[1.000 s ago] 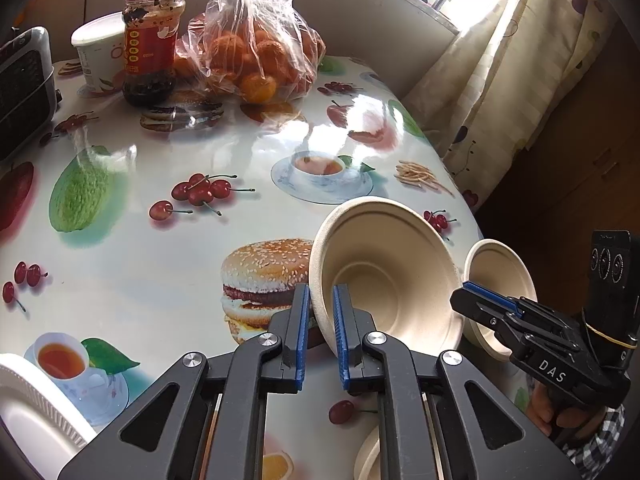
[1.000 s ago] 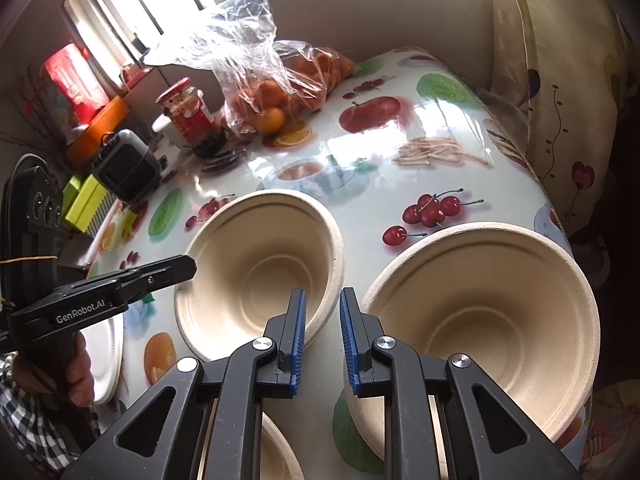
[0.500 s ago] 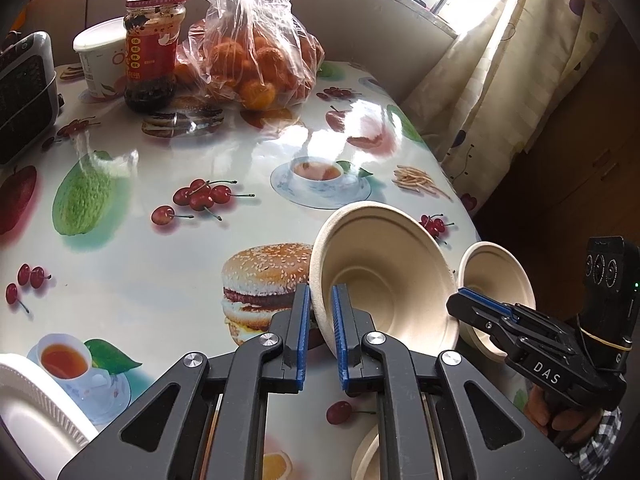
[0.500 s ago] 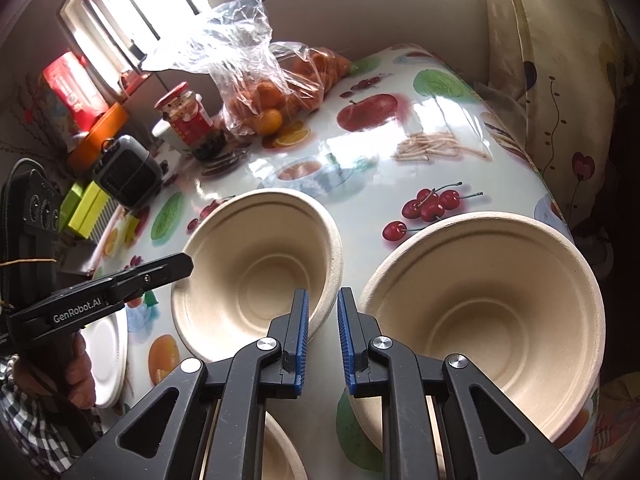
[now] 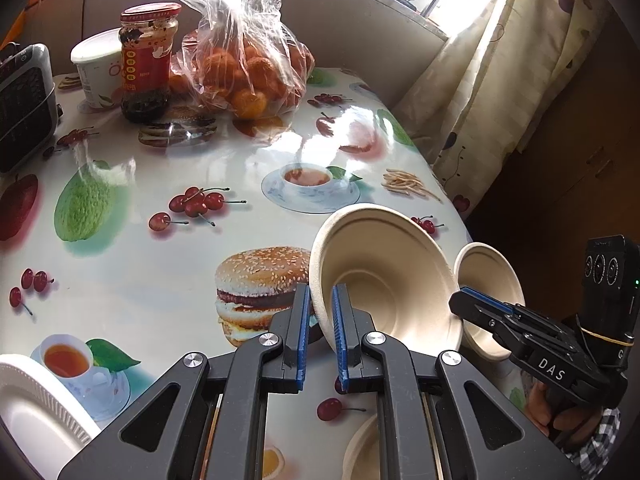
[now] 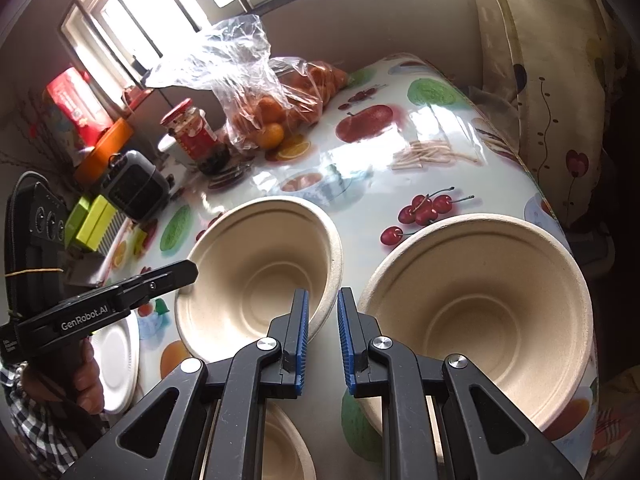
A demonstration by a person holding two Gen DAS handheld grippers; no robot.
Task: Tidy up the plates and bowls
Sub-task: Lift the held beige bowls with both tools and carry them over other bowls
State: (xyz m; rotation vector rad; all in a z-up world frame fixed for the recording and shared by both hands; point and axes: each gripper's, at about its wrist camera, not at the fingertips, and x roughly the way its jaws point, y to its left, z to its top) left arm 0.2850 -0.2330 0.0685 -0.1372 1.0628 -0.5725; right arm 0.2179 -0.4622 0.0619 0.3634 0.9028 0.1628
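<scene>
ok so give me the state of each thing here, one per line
left hand-held gripper: shut on left bowl
left bowl: held tilted
right hand-held gripper: shut on right bowl
right bowl: held tilted
jar: lid on, upright
orange bag: tied shut

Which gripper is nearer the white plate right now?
Left. The left gripper, shut on a bowl, is beside the white plate. The right gripper, holding another bowl, is across the table.
</scene>
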